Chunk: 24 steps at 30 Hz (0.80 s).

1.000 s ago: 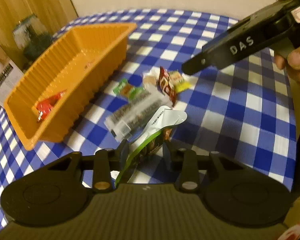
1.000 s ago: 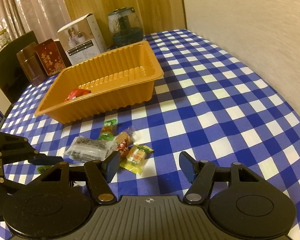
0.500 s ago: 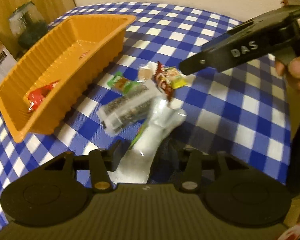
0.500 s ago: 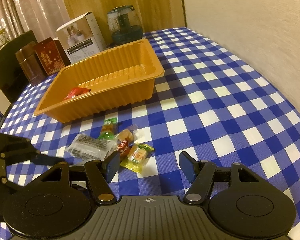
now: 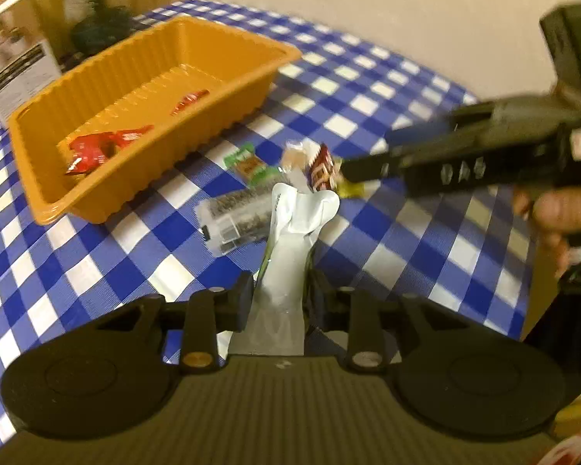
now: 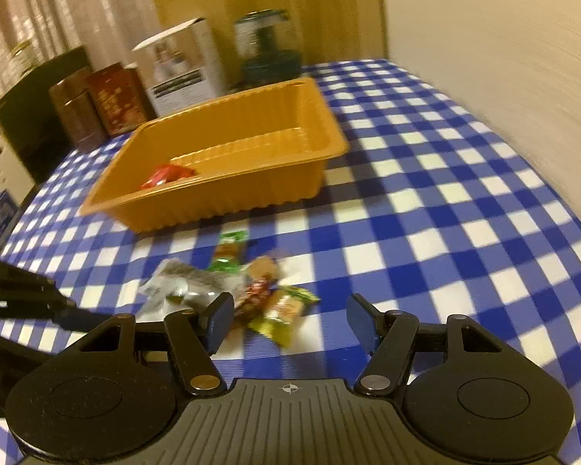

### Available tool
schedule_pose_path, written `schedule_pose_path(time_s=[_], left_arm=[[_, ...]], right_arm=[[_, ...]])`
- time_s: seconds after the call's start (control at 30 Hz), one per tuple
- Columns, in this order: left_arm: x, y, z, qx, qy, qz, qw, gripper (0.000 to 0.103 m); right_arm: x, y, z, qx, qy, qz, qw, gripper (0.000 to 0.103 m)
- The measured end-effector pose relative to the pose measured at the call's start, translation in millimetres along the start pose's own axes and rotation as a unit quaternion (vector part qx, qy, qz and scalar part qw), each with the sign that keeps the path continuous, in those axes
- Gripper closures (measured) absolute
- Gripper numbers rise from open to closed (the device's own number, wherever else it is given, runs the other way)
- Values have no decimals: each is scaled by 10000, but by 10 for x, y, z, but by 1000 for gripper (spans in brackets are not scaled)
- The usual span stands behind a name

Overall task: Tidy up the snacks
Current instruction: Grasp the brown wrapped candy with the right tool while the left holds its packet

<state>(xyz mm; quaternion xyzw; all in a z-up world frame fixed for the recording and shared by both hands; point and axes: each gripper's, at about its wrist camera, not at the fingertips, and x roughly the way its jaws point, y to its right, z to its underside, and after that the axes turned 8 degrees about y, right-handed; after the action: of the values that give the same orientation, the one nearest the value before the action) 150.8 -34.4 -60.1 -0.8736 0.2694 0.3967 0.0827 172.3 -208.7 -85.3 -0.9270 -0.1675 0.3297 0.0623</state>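
Snacks on cloth: clear packet of dark seaweed [image 5: 236,213], green-ended candy [image 5: 248,162], brown-red wrapped sweet [image 5: 321,170] and yellow-green wrapped sweet [image 6: 282,312] lie clustered on the blue-and-white checked tablecloth [image 5: 426,232], just beside the tray.
Held snack: silver foil pouch with a green edge [image 5: 294,240], upright and off the cloth.
Left gripper [image 5: 281,302]: fingers clamped on the pouch's lower end.
Right gripper [image 6: 286,319]: fingers spread apart, nothing between them, hovering near the yellow-green sweet.
Tray: orange ribbed plastic tray [image 6: 251,124] on the cloth, holding red wrapped snacks [image 5: 93,147].
Behind tray: white carton [image 6: 182,66], dark jar [image 6: 267,44], brown tins [image 6: 97,104].
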Motion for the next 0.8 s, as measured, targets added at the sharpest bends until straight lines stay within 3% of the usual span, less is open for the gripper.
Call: schedule_pose_path(time_s=[0.27,0.3,0.33,0.37,0.5,0.73,0.8], left_arm=[[-170,-159,-40,-526,339,-416,9972,75],[-173,-171,-38,-554,357,-435,9969,75],[-175,-174,-40,-573,369,-471,9966,75],[-174,-183,-43,-586,377,-491,9964,75],[-176,-210,-33,-633,386,-507,9960,75],[-174,-212,-29,-645,382,-540,9957,75],[-182,-212,-29,-671,386,-558,9954,75]], right_arm=[[121,-105,3,28,-47,-331,9994,39],[134,-106,-7,59,-13,-321,9995,43],[153,-100,-23,122,1,-344,9993,57],[179,-92,-39,200,-7,-380,9991,63],[282,-108,-63,201,-71,-246,9995,65],[302,-210,-25,-71,-99,-102,9999,85],[291,-192,-26,-18,-83,-31,10000,86]])
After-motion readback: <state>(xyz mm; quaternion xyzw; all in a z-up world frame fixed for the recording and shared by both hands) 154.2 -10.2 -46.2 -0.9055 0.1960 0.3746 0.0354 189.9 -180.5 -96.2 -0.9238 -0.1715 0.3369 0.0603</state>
